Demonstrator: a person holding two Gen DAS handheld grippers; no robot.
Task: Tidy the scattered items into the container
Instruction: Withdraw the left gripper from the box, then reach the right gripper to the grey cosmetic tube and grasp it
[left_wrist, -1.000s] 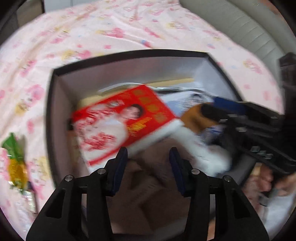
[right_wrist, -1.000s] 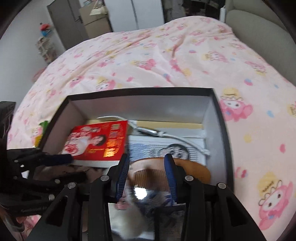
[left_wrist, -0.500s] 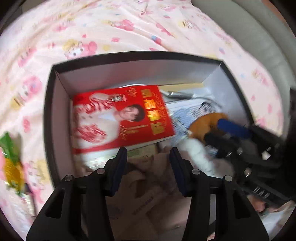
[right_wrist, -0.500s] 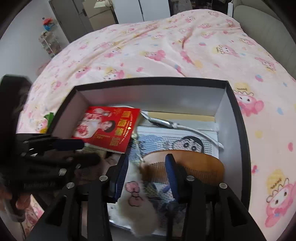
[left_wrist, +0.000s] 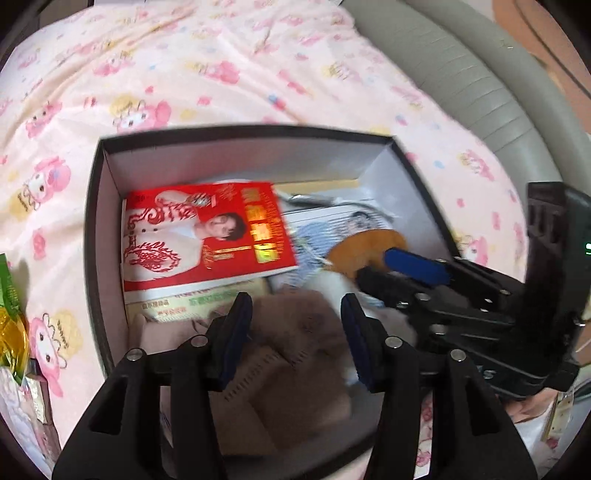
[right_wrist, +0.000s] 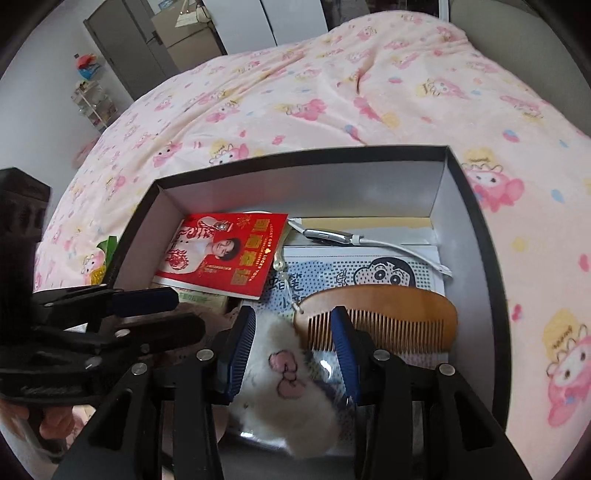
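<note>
Red, and sharper than a second ago, the booklet (left_wrist: 207, 236) with a portrait on its cover now lies flat against the left inner wall of the black cardboard box (left_wrist: 92, 229); a second ago it was tilted and blurred just above the left tool (left_wrist: 293, 314). That tool has since lifted back a little, and its jaws are opening over a brownish-pink knitted cloth (left_wrist: 291, 350) in the box's near corner, with nothing pinched between them. The right tool (right_wrist: 293, 328) has barely shifted and stands part-open above a white fluffy item with a pink bow (right_wrist: 284, 384), its blue pads (right_wrist: 240, 350) not pressing on it. Just past it lies a wooden comb (right_wrist: 380, 310), teeth toward the camera, resting on a pouch printed with a cartoon boy (right_wrist: 388, 273). A white cable (right_wrist: 388, 243) lies toward the box's far wall. The box sits on a bed's pink cartoon-print quilt (right_wrist: 332, 92) (a green-and-gold wrapper (left_wrist: 11, 314) is still outside it, off its left side).
</note>
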